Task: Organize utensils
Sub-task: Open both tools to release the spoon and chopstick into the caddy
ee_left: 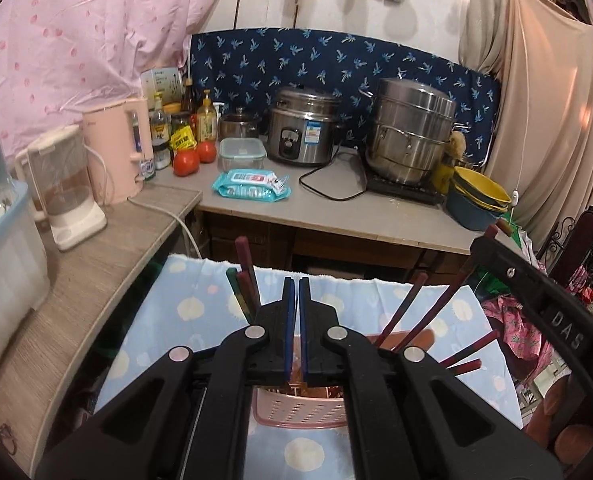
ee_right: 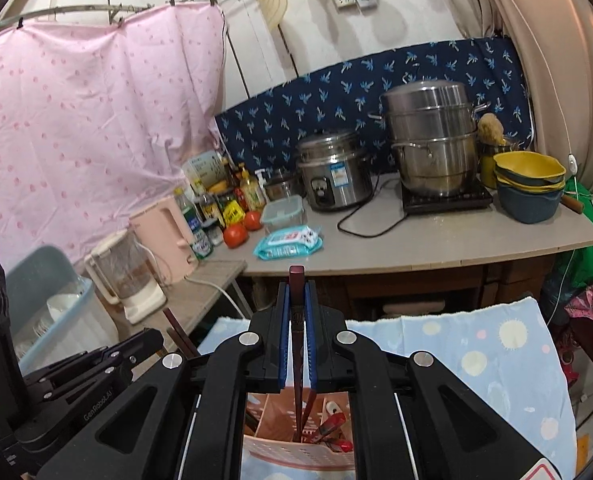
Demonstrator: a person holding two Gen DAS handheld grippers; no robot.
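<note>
A pink perforated utensil holder (ee_left: 296, 412) stands on a blue spotted cloth (ee_left: 168, 320) and also shows in the right wrist view (ee_right: 296, 456). Several dark red chopsticks (ee_left: 412, 308) stick up out of it. My left gripper (ee_left: 296, 292) is shut and empty just above the holder. My right gripper (ee_right: 296, 296) is shut on a pair of dark red chopsticks (ee_right: 297, 280), held upright with their lower ends inside the holder. Red-handled utensils (ee_right: 336, 428) lie in the holder. The right gripper's body (ee_left: 536, 304) shows at the right of the left wrist view.
A counter (ee_left: 336, 208) behind holds a rice cooker (ee_left: 300, 128), a steel steamer pot (ee_left: 410, 136), stacked bowls (ee_left: 478, 200), a wipes pack (ee_left: 252, 186), tomatoes (ee_left: 186, 162) and bottles. A wooden shelf (ee_left: 96, 264) at left carries a pink kettle (ee_left: 116, 152), a blender and a plastic bin.
</note>
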